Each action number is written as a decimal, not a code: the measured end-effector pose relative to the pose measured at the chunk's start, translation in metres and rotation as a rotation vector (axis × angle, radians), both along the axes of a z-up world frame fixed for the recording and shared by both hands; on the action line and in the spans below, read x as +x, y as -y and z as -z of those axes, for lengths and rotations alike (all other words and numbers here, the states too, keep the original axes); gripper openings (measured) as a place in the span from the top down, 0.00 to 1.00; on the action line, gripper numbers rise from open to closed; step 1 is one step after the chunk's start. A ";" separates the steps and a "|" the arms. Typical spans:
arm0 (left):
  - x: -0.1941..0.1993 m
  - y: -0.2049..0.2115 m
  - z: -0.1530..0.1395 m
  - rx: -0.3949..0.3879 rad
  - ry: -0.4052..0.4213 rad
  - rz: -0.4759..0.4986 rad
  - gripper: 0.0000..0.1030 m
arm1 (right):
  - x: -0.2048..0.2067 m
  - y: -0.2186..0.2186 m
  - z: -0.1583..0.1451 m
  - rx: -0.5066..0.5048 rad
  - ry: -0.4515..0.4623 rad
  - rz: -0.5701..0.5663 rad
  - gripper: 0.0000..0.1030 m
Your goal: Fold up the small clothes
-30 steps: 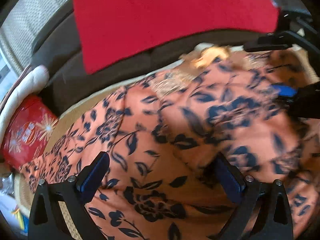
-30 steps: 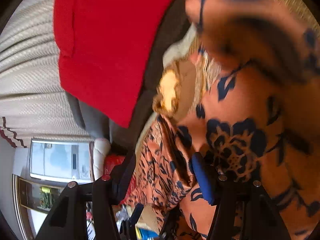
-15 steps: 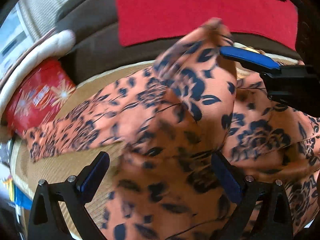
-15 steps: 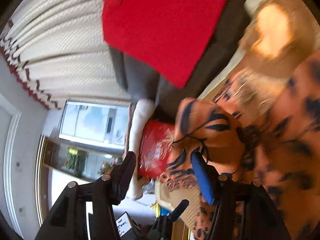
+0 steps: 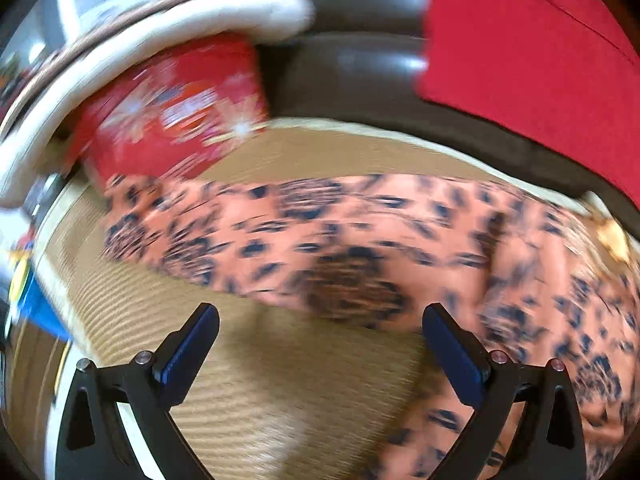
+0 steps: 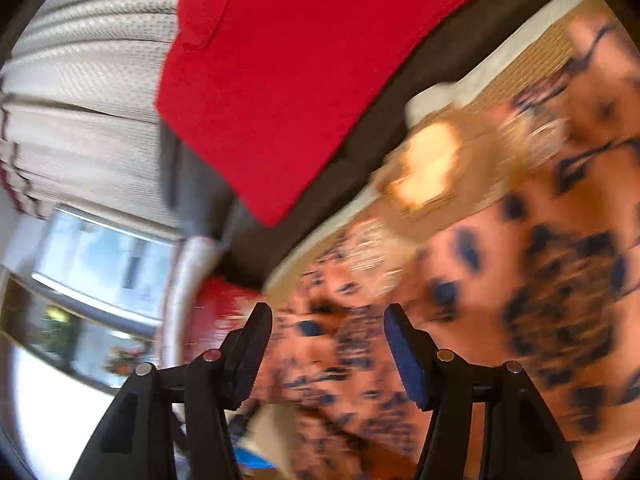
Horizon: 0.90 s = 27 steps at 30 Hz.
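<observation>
An orange garment with dark blue flowers (image 5: 360, 248) lies on a woven tan mat (image 5: 248, 392); one sleeve stretches left toward a red tin. My left gripper (image 5: 320, 344) is open and empty, just in front of the sleeve, over bare mat. In the right wrist view the same garment (image 6: 520, 300) fills the right side, with a gold embroidered neckline (image 6: 432, 168). My right gripper (image 6: 328, 344) is open over the sleeve part, with nothing between its fingers. Both views are motion-blurred.
A red patterned tin (image 5: 172, 120) and a white cushion edge (image 5: 160, 28) sit at the mat's far left. A dark sofa with a red cloth (image 5: 540, 52) runs behind; the cloth also shows in the right wrist view (image 6: 300, 72). Curtains and a window (image 6: 100, 256) are at left.
The right gripper has let go of the lifted fold of cloth, which now lies flat. The left gripper has swung left and back, off the garment and over bare mat.
</observation>
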<state>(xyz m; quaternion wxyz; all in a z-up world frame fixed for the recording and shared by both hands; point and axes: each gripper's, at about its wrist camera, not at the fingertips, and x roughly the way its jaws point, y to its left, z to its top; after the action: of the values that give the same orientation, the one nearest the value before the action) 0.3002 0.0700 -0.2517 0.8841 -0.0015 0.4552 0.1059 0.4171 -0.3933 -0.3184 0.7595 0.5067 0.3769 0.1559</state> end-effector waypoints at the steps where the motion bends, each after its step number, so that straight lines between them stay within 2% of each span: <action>1: 0.001 -0.018 0.001 -0.015 -0.009 -0.060 0.02 | -0.001 0.005 0.001 -0.034 -0.017 0.001 0.39; 5: -0.005 -0.088 0.007 -0.105 -0.020 -0.295 0.02 | -0.010 0.024 0.003 -0.172 -0.072 0.034 0.40; 8: -0.015 -0.136 0.013 -0.181 -0.011 -0.430 0.02 | -0.015 0.035 0.010 -0.281 -0.126 0.039 0.44; 9: -0.018 -0.151 0.016 -0.212 -0.004 -0.467 0.02 | -0.016 0.039 0.016 -0.311 -0.152 0.033 0.50; 10: -0.020 -0.165 0.017 -0.243 0.002 -0.497 0.02 | -0.017 0.041 0.020 -0.334 -0.174 0.023 0.63; 11: -0.024 -0.178 0.019 -0.277 0.008 -0.528 0.02 | -0.019 0.042 0.025 -0.356 -0.188 0.013 0.69; 12: -0.028 -0.190 0.022 -0.311 0.012 -0.561 0.02 | -0.020 0.044 0.027 -0.373 -0.190 0.009 0.73; 14: -0.033 -0.207 0.027 -0.358 0.026 -0.612 0.02 | -0.023 0.047 0.028 -0.379 -0.184 0.000 0.74; 18: -0.030 -0.233 0.035 -0.423 0.062 -0.645 0.02 | -0.033 0.039 0.016 -0.423 -0.148 -0.002 0.70; 21: -0.022 -0.237 0.038 -0.462 0.072 -0.614 0.04 | -0.030 0.025 0.010 -0.468 -0.129 -0.039 0.70; 23: -0.015 -0.233 0.042 -0.511 0.068 -0.572 0.13 | -0.030 0.017 0.012 -0.481 -0.143 -0.053 0.70; 25: -0.005 -0.227 0.045 -0.547 0.059 -0.523 0.33 | -0.027 0.014 0.013 -0.482 -0.146 -0.051 0.70; 27: 0.003 -0.219 0.048 -0.559 0.041 -0.494 0.35 | -0.025 0.014 0.013 -0.474 -0.146 -0.045 0.70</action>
<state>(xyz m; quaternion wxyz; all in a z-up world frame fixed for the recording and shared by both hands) 0.3032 0.2892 -0.2996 0.8062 -0.3548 0.4347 0.1873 0.3917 -0.4075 -0.3316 0.8243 0.3156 0.4681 0.0430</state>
